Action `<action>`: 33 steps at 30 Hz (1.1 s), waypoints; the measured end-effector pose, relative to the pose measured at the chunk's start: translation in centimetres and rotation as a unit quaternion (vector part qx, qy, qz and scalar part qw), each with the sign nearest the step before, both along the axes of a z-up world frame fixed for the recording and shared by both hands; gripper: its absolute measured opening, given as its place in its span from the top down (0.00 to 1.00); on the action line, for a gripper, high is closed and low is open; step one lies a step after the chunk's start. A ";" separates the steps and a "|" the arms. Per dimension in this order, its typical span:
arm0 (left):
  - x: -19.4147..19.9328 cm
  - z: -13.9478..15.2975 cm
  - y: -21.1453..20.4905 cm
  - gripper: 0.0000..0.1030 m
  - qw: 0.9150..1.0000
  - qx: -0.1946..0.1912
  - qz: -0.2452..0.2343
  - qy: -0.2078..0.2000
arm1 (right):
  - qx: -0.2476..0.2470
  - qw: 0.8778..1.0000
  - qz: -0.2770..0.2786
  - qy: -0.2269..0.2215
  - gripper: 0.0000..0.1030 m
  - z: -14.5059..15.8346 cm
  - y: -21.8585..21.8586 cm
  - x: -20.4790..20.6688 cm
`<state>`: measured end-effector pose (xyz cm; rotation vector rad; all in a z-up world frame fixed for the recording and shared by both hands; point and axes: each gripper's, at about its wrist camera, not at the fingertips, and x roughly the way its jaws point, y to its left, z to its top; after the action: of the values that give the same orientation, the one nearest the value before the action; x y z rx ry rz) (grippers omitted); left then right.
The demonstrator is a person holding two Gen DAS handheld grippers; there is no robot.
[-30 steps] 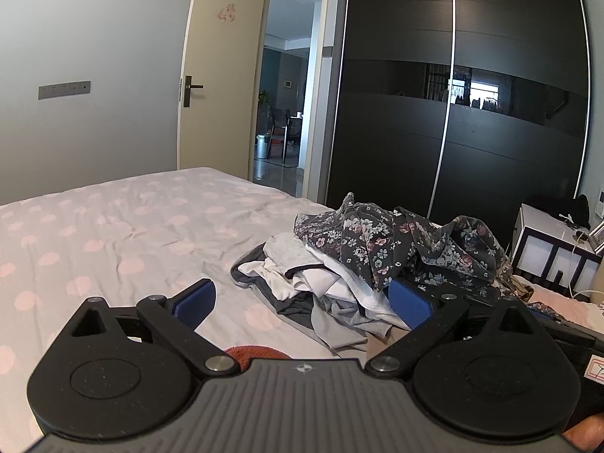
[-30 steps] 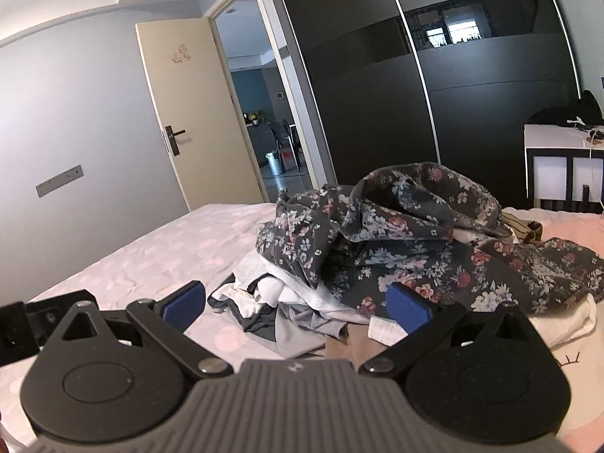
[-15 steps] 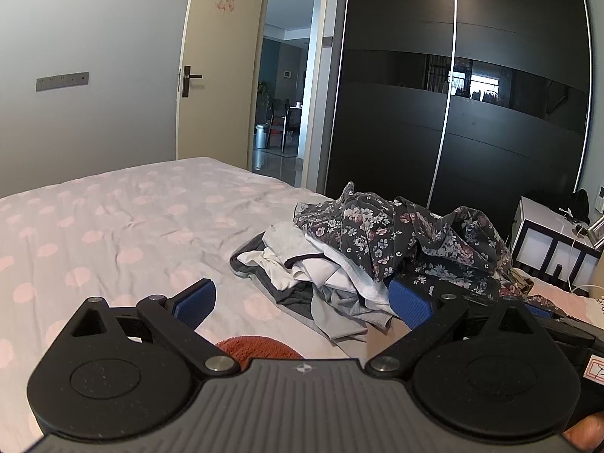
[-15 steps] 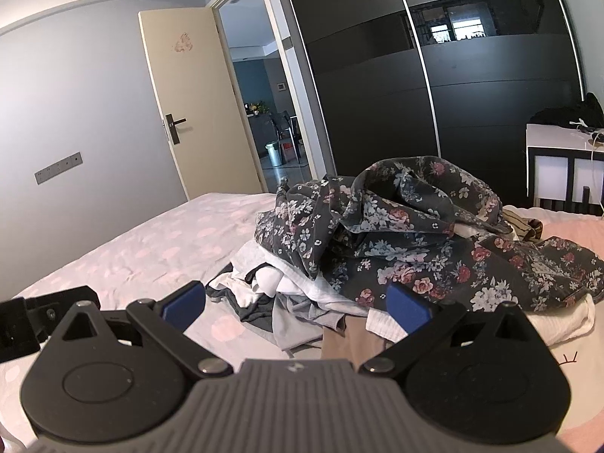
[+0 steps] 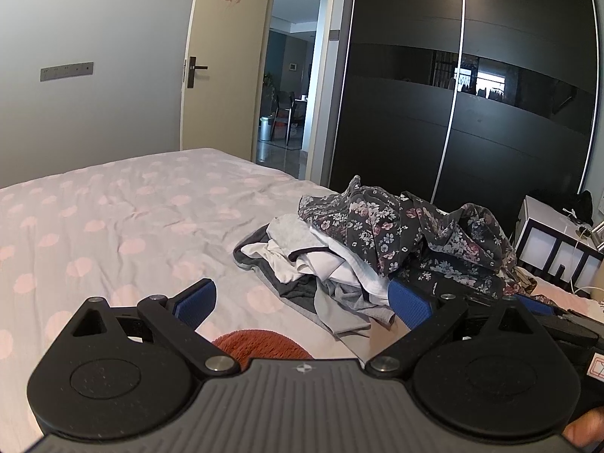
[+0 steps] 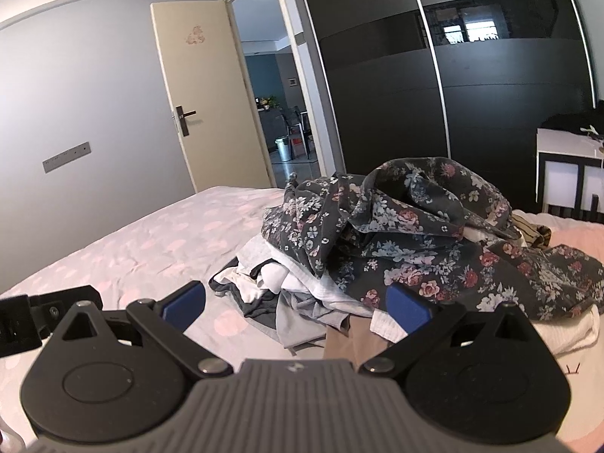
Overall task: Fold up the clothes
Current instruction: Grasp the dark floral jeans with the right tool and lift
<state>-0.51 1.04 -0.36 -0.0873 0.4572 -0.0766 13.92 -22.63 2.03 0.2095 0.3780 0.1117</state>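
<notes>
A heap of clothes lies on the bed, topped by a dark floral garment. White and grey pieces spill out at its left side, and a tan piece pokes out near the front. My left gripper hovers open just short of the heap, nothing between its blue pads. My right gripper is also open and empty, close to the heap's near edge. A rust-red cloth shows just under the left gripper.
The bed has a pale sheet with pink dots, bare to the left of the heap. A black sliding wardrobe stands behind, an open door to its left, a white bedside unit at the right.
Both grippers have risen and tilted slightly, so the heap sits lower in each view. The right gripper has come a little closer to the heap. Jaws stay open.
</notes>
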 end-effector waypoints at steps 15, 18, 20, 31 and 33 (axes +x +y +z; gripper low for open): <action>0.7 -0.7 1.8 0.00 0.999 -0.003 0.038 0.034 | -0.157 0.987 -0.040 0.012 0.01 0.0 -4.6 11.0; 0.7 -0.8 2.3 0.00 0.998 -0.004 0.049 0.038 | -0.195 0.980 -0.038 0.027 0.01 -0.6 -5.4 14.6; 0.6 -0.9 2.8 0.00 0.997 -0.007 0.058 0.040 | -0.219 0.974 -0.030 0.048 0.00 -1.3 -5.5 16.8; -0.1 -0.7 4.8 0.00 0.995 -0.027 0.088 0.046 | -0.280 0.956 -0.019 0.085 0.47 -2.6 -5.2 22.3; -0.2 -0.7 5.3 0.00 0.994 -0.031 0.092 0.045 | -0.282 0.955 -0.025 0.084 0.68 -1.9 -5.2 22.7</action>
<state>-0.74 6.30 -1.05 -0.1931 0.5357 0.0941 36.64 -27.82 0.10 -0.3398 0.5580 -0.0674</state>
